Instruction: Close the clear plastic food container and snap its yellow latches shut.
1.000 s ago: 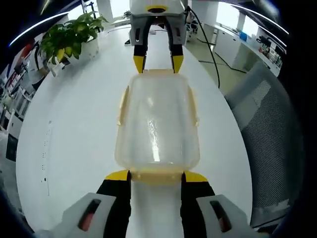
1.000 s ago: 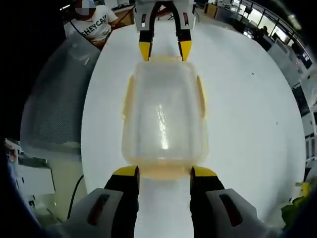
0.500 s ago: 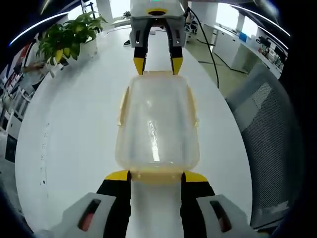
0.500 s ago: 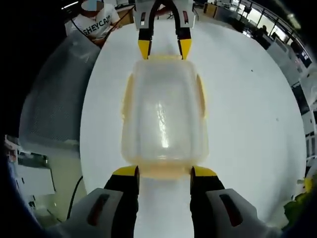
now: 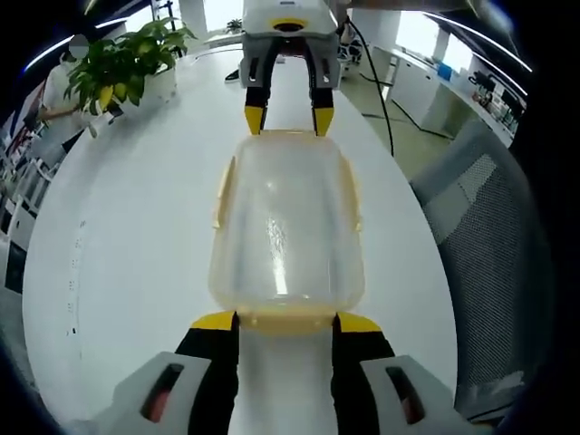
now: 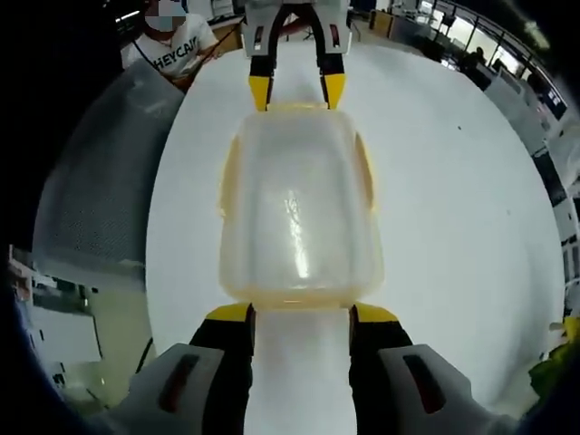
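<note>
Bracketing the container (image 5: 285, 222) end to end, my left gripper (image 5: 285, 319) and right gripper (image 6: 300, 310) stand parted; I judge pressing the end latches (image 6: 299, 314) next.

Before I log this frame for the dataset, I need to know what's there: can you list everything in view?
Food container: one, clear plastic with yellow latches, lid on, in the middle of the table between the two grippers.
Table: one, white, long with rounded ends.
Potted plant: one, green leaves, white pot, on the table's far corner in the left gripper view.
Mesh chair: one, grey, beside the table.
Person: one, white printed T-shirt, seated beyond the table's far end in the right gripper view.
Left gripper: black with yellow tips, open, at the container's near end.
Right gripper: same colours, open, at the opposite end.
</note>
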`<state>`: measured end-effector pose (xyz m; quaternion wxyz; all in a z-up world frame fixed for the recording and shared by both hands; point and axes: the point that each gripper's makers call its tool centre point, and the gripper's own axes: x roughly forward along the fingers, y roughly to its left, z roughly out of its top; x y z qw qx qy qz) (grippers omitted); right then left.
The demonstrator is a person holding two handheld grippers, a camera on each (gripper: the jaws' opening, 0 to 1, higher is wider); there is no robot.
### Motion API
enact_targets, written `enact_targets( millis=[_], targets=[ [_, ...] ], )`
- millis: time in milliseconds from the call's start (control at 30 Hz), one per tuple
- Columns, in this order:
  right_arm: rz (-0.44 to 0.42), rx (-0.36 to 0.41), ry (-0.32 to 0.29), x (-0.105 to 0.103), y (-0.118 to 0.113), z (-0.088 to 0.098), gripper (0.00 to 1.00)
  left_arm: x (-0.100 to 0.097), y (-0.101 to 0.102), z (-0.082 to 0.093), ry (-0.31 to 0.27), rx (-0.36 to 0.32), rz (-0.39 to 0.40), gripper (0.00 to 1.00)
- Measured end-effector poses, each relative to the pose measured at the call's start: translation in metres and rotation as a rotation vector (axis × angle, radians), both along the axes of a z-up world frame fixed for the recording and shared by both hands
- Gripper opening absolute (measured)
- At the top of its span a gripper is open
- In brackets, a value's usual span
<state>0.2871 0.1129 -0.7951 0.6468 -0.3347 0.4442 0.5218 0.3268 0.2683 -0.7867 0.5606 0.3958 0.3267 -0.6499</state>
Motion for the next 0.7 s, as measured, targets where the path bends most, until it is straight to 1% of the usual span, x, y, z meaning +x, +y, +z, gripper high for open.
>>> enact_targets(
  millis=[100, 167, 233, 267, 300, 333, 367, 433, 600, 633, 667, 700],
  targets=[
    [0.003, -0.011, -0.017, -0.001, 0.002, 0.000, 0.39, 0.000, 0.000, 0.000, 0.000, -0.001, 0.001, 0.35],
    [0.009, -0.038, -0.023, -0.002, 0.002, -0.004, 0.40, -0.001, 0.000, 0.000, -0.005, 0.003, -0.002, 0.36],
    [0.025, -0.062, -0.027, -0.002, 0.001, -0.007, 0.43, -0.008, 0.000, -0.002, -0.010, 0.022, -0.021, 0.43],
    [0.029, -0.074, -0.034, -0.003, 0.002, -0.007, 0.44, -0.006, 0.000, -0.002, -0.035, 0.025, -0.040, 0.44],
    [0.043, -0.075, -0.044, -0.002, 0.003, -0.006, 0.44, -0.005, 0.000, -0.003, -0.053, 0.024, -0.051, 0.43],
    [0.056, -0.080, -0.050, -0.001, 0.005, -0.006, 0.42, -0.005, 0.001, -0.003, -0.059, 0.025, -0.048, 0.42],
    [0.037, -0.080, -0.038, -0.002, 0.005, -0.005, 0.42, -0.004, 0.000, -0.003, -0.060, 0.020, -0.047, 0.42],
    [0.036, -0.079, -0.040, -0.002, 0.003, -0.003, 0.42, -0.003, -0.001, -0.002, -0.050, 0.015, -0.034, 0.42],
    [0.013, -0.069, -0.043, -0.002, 0.003, 0.002, 0.41, -0.001, 0.000, -0.001, -0.057, 0.001, -0.025, 0.42],
    [0.001, -0.065, -0.040, -0.002, 0.002, 0.004, 0.41, 0.000, 0.000, 0.001, -0.053, -0.007, -0.012, 0.42],
    [-0.008, -0.064, -0.038, -0.003, -0.001, 0.001, 0.40, 0.001, 0.001, 0.003, -0.047, -0.016, 0.005, 0.42],
    [-0.022, -0.060, -0.036, -0.003, -0.002, 0.001, 0.40, 0.002, 0.001, 0.004, -0.032, -0.034, 0.034, 0.42]
  ],
)
